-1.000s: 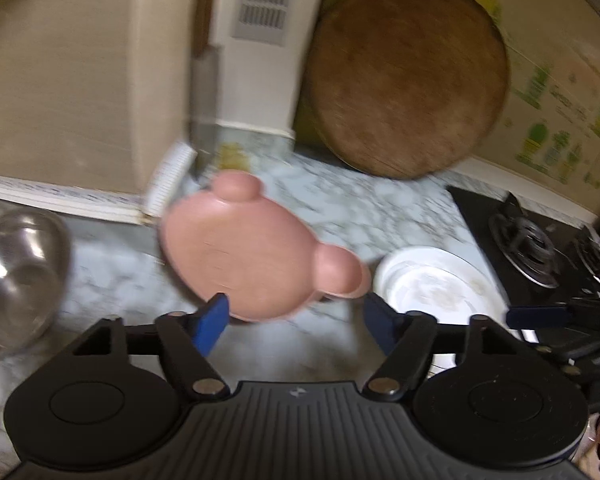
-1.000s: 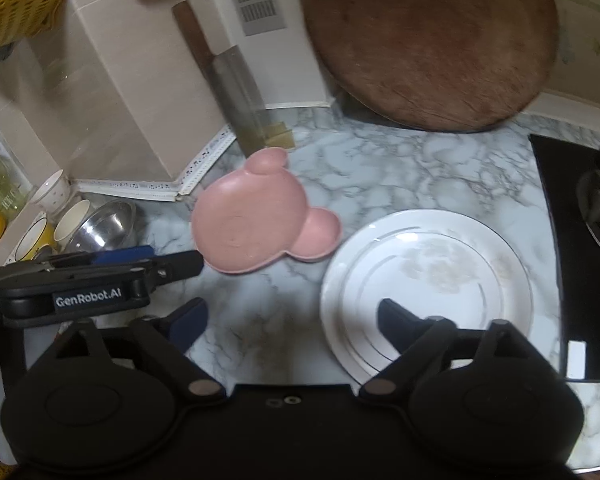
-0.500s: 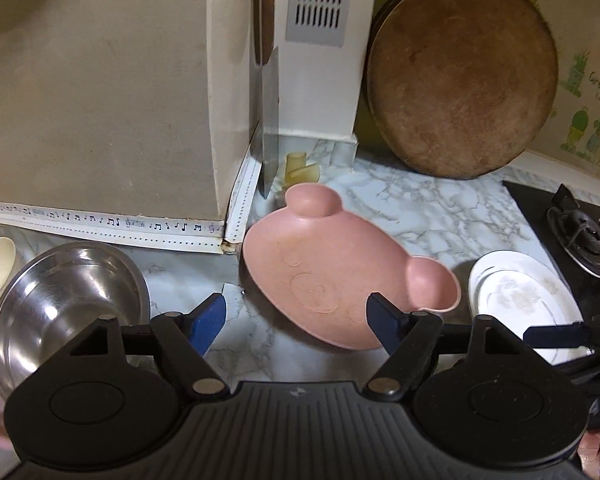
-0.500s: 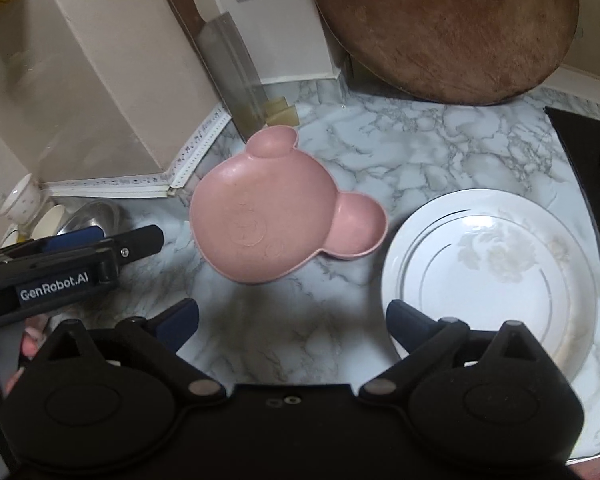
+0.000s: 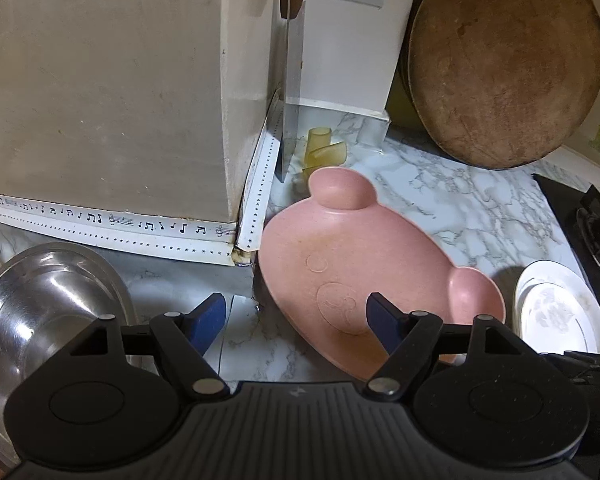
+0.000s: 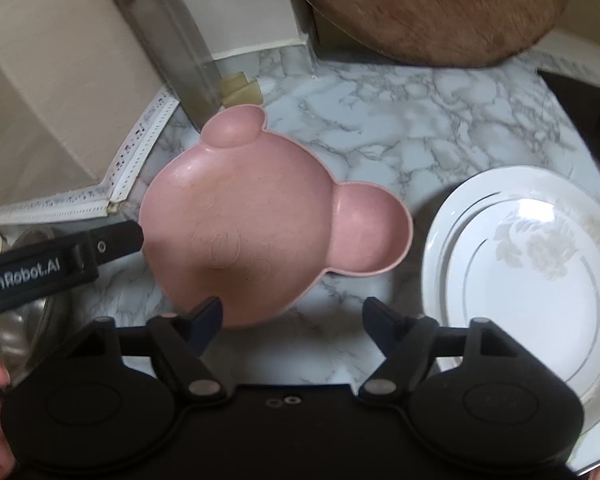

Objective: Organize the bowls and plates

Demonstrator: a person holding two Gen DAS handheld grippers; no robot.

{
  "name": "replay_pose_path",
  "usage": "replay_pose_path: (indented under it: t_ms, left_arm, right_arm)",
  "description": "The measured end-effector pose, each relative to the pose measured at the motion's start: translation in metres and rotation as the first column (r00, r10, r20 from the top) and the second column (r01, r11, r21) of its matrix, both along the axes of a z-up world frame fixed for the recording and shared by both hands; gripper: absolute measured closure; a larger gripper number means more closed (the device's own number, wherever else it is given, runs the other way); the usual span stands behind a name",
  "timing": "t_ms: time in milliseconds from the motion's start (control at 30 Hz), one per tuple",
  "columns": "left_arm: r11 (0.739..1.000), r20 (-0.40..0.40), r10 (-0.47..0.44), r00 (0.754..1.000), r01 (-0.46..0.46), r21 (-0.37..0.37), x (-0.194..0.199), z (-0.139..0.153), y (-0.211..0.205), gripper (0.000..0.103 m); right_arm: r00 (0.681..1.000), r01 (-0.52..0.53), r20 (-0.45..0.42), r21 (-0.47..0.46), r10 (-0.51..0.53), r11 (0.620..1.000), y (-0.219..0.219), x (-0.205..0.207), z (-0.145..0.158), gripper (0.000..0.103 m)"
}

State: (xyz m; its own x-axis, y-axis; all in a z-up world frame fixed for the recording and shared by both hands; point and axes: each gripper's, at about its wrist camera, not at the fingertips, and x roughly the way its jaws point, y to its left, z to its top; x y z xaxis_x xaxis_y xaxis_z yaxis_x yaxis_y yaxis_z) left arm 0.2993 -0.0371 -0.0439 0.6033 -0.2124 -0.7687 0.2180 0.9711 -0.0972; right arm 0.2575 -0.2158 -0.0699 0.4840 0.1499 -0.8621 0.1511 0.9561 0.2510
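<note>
marble counter [image 6: 380,128]: both tools, left tool [image 5: 296,322] and right tool [image 6: 292,318], tilt down unclenched over pink plate [image 6: 260,216], right narrowing.

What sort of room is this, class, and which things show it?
Most likely a home kitchen: a marble-patterned counter holds a pink plate and a white plate, beside a gas stove and a round cutting board.

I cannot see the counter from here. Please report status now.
Left claw open, empty. Right claw open, empty, just been closing. Pink bear-shaped plate flat on counter beside white round plate. Nothing blocking.
</note>
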Motion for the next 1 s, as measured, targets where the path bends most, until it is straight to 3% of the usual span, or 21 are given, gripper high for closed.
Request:
replay_pose_path:
  t_ms: [267, 367, 433, 533, 700, 1000]
  left_arm:
    - [1.000, -0.030, 0.011, 0.999, -0.011, -0.010, 0.009, -0.010, 0.007, 0.026]
    - [1.000, -0.033, 0.015, 0.999, -0.016, -0.016, 0.009, -0.011, 0.010, 0.026]
    - [1.000, -0.036, 0.015, 0.999, -0.016, -0.011, 0.010, -0.012, 0.011, 0.026]
    - [1.000, -0.039, 0.020, 0.999, -0.020, -0.008, 0.012, -0.013, 0.012, 0.026]
    - [1.000, -0.042, 0.021, 0.999, -0.021, -0.006, 0.013, -0.013, 0.013, 0.026]
    - [1.000, -0.043, 0.013, 0.999, -0.013, 0.000, 0.013, -0.018, 0.017, 0.026]
  right_arm:
    - [0.998, 0.048, -0.040, 0.008, -0.047, 0.999, 0.004, 0.016, -0.011, 0.048]
    - [0.997, 0.055, -0.058, 0.013, -0.055, 0.998, 0.004, 0.019, -0.016, 0.059]
    - [0.995, 0.066, -0.073, 0.027, -0.064, 0.997, 0.003, 0.020, -0.019, 0.073]
    - [0.994, 0.081, -0.075, 0.047, -0.077, 0.996, 0.002, 0.021, -0.022, 0.081]
    - [0.992, 0.109, -0.070, 0.059, -0.105, 0.992, -0.002, 0.017, -0.020, 0.085]
    - [0.998, 0.033, -0.054, 0.054, -0.030, 0.998, -0.004, -0.006, -0.012, 0.087]
